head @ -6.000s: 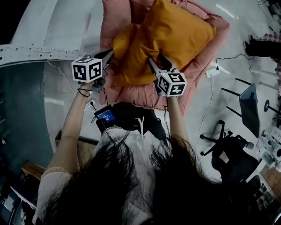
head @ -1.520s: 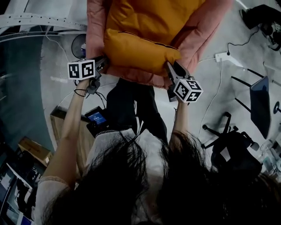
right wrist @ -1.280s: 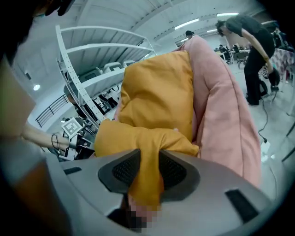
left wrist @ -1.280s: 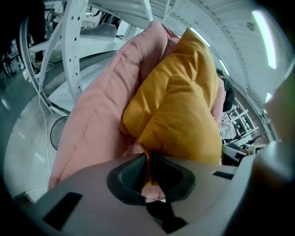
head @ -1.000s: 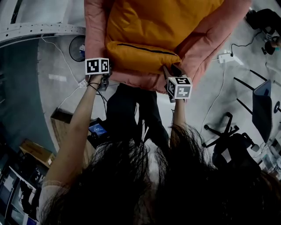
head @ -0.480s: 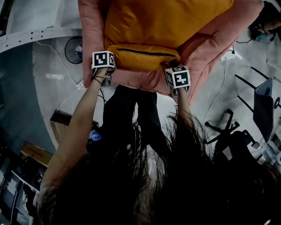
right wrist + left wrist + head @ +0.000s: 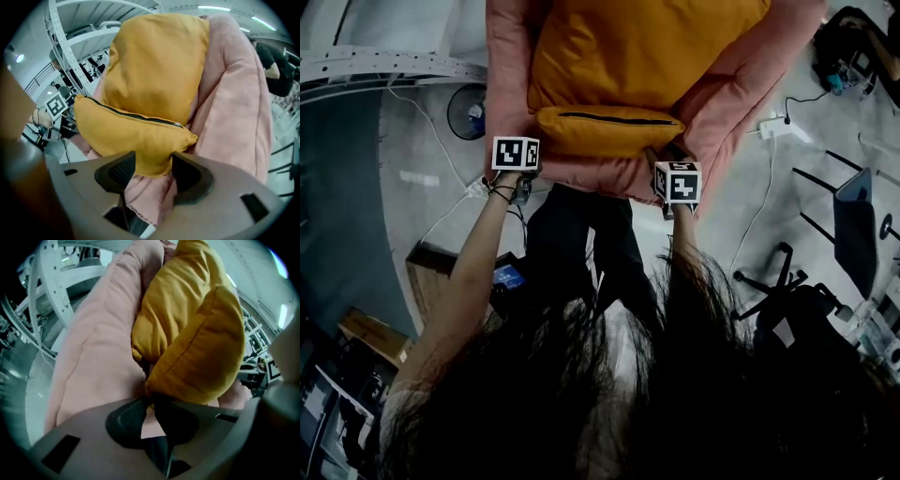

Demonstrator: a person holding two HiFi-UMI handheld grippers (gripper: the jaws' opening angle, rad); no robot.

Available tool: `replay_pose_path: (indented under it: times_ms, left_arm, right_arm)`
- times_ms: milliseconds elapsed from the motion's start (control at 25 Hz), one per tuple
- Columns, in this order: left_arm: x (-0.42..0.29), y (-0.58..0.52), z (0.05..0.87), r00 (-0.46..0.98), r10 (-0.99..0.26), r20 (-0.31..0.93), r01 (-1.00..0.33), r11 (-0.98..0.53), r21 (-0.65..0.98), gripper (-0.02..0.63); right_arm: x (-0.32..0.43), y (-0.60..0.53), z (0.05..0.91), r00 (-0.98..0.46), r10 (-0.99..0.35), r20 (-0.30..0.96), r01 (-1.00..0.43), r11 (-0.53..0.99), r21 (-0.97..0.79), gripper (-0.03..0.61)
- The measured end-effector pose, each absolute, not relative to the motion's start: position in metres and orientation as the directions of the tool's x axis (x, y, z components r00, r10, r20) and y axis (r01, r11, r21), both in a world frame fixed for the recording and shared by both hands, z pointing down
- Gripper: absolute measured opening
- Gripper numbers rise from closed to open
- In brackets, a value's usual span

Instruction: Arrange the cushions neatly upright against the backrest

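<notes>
My right gripper [image 7: 149,171] is opening around a corner of the zippered orange fabric cushion [image 7: 131,136], while my left gripper [image 7: 149,401] pinches the other. Best to settle the cushion upright against the pink padded chair [image 7: 234,93] before letting go completely.

Orange cushion [image 7: 647,56] runs past the top edge.

Reaching toward 12 o'clock with left arm [image 7: 473,267], right arm [image 7: 682,242]; pinching orange cushion [image 7: 197,343] corner in left gripper [image 7: 150,405] jaws; opening right gripper [image 7: 152,171] jaws around another corner.

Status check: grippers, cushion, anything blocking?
Left gripper shut on front orange cushion corner. Right gripper opening, cushion edge between fingers. Front cushion leans on rear orange cushion, pink seat. Nothing blocking.
</notes>
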State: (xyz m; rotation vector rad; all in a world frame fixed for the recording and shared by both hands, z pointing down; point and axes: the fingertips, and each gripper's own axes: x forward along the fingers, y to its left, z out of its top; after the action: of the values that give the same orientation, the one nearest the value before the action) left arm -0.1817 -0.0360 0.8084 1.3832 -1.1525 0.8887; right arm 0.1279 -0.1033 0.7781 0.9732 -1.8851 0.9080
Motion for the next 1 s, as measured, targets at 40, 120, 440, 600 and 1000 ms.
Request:
replay_pose_path:
  times_ms: [40, 120, 440, 600, 1000]
  left_arm:
    - [-0.184, -0.029, 0.8, 0.245, -0.186, 0.951, -0.961, 0.084, 0.264, 0.048]
    - [-0.192, -0.017, 0.781, 0.233, -0.251, 0.939, -0.941, 0.187, 0.284, 0.048]
    - [-0.197, -0.017, 0.667, 0.235, -0.571, 0.786, -0.851, 0.27, 0.451, 0.046]
    - [-0.172, -0.023, 0.601, 0.251, -0.698, 0.671, -0.854, 0.167, 0.493, 0.046]
    - [-0.101, -0.024, 0.488, 0.274, -0.813, 0.514, -0.952, -0.152, 0.266, 0.046]
  right_arm:
    - [0.129, -0.101, 0.77, -0.387, -0.3, 0.872, -0.868, 0.437, -0.235, 0.232]
    - [0.13, -0.098, 0.751, -0.409, -0.335, 0.849, -0.867, 0.434, -0.246, 0.232]
    - [0.102, -0.075, 0.662, -0.563, -0.428, 0.707, -0.792, 0.525, -0.312, 0.23]
    - [0.09, -0.058, 0.617, -0.629, -0.446, 0.637, -0.749, 0.568, -0.342, 0.23]
    - [0.058, -0.033, 0.528, -0.733, -0.491, 0.47, -0.673, 0.62, -0.403, 0.208]
